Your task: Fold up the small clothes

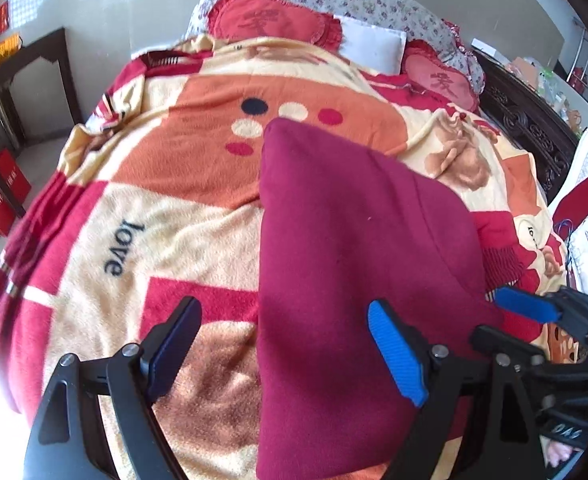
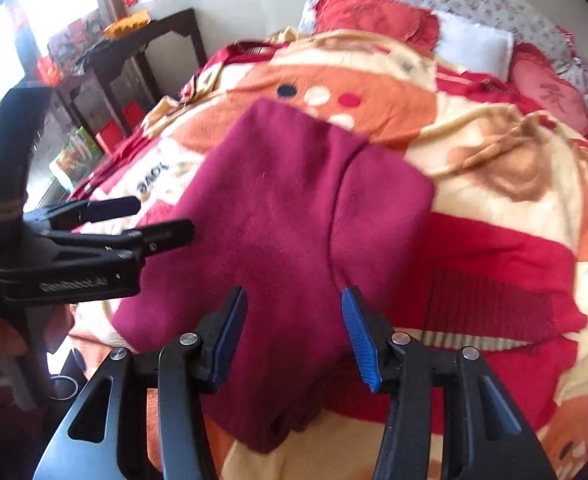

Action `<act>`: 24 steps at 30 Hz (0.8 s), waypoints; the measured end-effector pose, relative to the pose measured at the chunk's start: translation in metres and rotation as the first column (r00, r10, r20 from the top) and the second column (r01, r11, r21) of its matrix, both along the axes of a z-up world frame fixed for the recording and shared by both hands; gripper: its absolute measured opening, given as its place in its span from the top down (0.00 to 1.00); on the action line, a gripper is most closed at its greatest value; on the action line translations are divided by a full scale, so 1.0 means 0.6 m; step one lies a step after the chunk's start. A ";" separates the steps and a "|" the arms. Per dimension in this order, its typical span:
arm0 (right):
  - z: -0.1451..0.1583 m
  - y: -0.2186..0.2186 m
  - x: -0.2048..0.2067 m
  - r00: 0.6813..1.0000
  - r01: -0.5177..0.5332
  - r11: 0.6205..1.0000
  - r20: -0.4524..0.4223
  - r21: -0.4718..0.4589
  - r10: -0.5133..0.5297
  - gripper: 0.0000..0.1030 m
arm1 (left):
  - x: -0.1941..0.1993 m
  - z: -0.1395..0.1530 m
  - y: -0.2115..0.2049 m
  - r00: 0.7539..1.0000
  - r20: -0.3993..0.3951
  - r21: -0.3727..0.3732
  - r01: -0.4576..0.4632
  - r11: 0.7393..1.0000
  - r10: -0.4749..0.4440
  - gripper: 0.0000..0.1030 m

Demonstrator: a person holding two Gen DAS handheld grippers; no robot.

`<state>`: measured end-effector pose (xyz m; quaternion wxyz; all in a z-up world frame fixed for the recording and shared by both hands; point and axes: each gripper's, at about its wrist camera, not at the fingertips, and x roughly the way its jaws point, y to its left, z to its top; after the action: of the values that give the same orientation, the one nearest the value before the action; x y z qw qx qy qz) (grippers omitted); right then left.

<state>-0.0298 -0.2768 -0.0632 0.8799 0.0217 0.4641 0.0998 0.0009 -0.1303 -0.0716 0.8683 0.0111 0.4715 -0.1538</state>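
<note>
A maroon fleece garment lies folded on the patterned blanket. It also shows in the right wrist view, with a fold seam down its middle. My left gripper is open, its right finger over the garment's near part, its left finger over the blanket. My right gripper is open above the garment's near edge, holding nothing. The right gripper shows at the right edge of the left wrist view, and the left gripper at the left of the right wrist view.
Red heart cushions and a white pillow lie at the head of the bed. A dark wooden table stands left of the bed. A dark carved bed frame runs along the right side.
</note>
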 end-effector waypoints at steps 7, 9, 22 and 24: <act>0.045 -0.016 -0.051 0.989 0.149 0.989 -0.007 0.000 -0.149 0.69 | -0.027 0.029 -0.009 0.999 0.037 0.012 0.011 1.000 -0.011 0.14; 0.053 -0.016 -0.062 0.984 0.178 0.984 -0.007 0.004 -0.178 0.69 | -0.035 0.039 -0.010 0.999 0.051 0.009 0.014 1.000 -0.015 0.14; 0.057 0.001 -0.044 0.961 0.271 0.962 0.065 -0.026 -0.269 0.60 | -0.072 0.088 0.010 0.988 0.153 0.016 0.000 1.000 -0.003 0.14; 0.061 0.007 -0.040 0.963 0.261 0.965 0.074 -0.030 -0.258 0.59 | -0.072 0.091 0.013 0.987 0.158 0.012 -0.006 1.000 0.004 0.14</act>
<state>-0.0541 -0.2725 -0.0267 0.9011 0.0615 0.4285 -0.0247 -0.0421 -0.1223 -0.0172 0.9033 0.0273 0.4020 -0.1471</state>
